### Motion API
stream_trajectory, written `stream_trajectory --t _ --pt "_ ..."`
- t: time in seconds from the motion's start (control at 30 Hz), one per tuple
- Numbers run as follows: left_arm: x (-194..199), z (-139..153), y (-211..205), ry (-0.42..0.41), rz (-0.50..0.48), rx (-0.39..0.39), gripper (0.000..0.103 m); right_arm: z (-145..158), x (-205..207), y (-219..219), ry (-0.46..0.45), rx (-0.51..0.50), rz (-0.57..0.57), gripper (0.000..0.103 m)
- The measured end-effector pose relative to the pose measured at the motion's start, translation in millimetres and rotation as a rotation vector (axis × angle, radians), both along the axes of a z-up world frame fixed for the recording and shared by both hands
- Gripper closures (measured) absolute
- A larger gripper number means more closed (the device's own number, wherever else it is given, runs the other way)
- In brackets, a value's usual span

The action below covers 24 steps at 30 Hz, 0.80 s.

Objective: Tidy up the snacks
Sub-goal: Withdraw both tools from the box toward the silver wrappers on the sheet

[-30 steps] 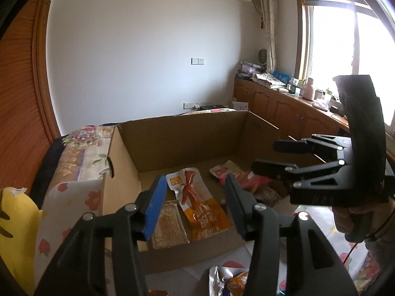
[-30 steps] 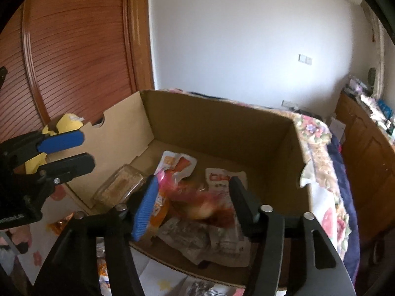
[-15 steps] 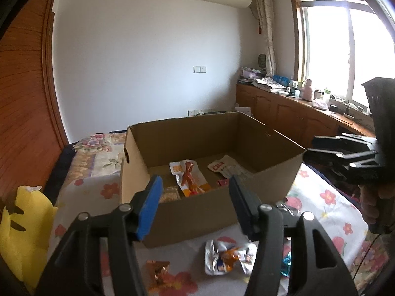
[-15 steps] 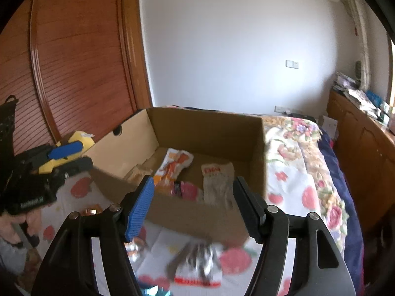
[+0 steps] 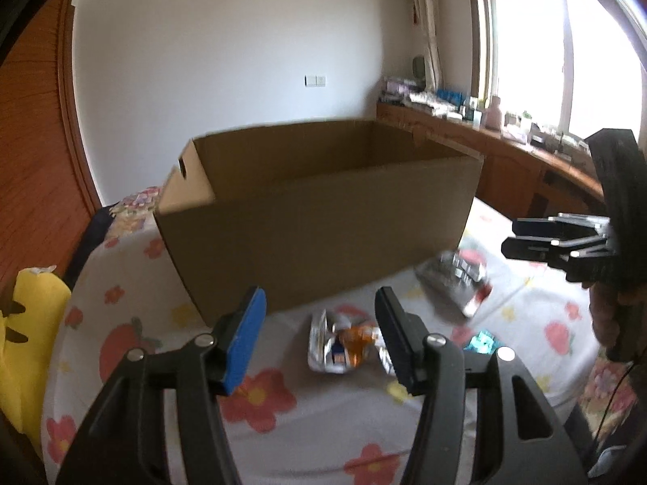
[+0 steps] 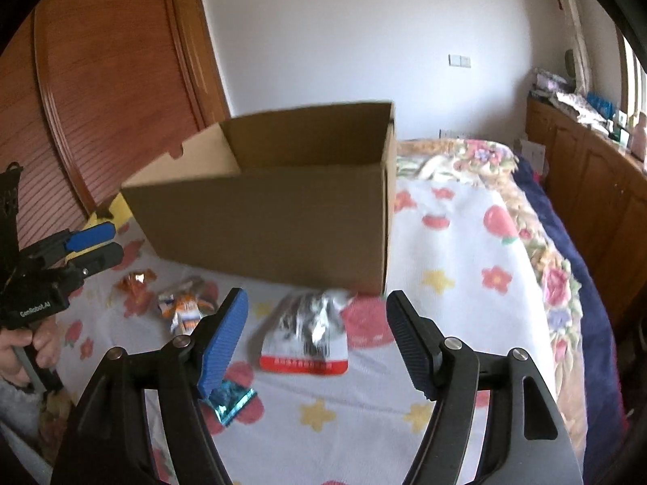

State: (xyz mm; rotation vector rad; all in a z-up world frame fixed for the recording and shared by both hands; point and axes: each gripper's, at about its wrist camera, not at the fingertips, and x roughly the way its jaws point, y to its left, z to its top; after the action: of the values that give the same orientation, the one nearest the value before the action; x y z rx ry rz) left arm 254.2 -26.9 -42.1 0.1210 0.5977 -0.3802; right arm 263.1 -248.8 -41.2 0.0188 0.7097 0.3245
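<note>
Floral bedsheet (image 6: 457,250), crinkled foil packets (image 6: 307,323)

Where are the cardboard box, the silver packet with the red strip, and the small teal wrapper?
cardboard box (image 6: 267,226), right wrist view, front wall.
silver packet with the red strip (image 6: 307,331), right wrist view, crinkled middle.
small teal wrapper (image 6: 232,398), right wrist view, its shiny face.

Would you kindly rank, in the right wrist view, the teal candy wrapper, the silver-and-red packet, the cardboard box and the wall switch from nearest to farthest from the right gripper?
1. Teal candy wrapper: touching or just under the blue fingertip of the right gripper.
2. Silver-and-red packet: just ahead, between the fingers.
3. Cardboard box: behind the packet.
4. Wall switch: far back wall, upper right.
</note>
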Motion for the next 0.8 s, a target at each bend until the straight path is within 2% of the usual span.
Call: stream_trajectory --t 0.17,0.33,0.8 --pt "-1.8 -18.8 -6.0 0.046 -0.01 0.012 0.046 -20.5 6.4 7.6 0.051 -0.037 0.005 0.03" --pt "-0.6 -29.5 -9.1 0.083 -0.012 0.004 0.046 -28.7 16.2 10.7 0.08 -0.039 -0.016 0.03" --pt "3.8 -40.4 -8.8 0.132 0.002 -0.007 0.046 -46.0 41.5 28.7 0.136 -0.153 0.009 0.03"
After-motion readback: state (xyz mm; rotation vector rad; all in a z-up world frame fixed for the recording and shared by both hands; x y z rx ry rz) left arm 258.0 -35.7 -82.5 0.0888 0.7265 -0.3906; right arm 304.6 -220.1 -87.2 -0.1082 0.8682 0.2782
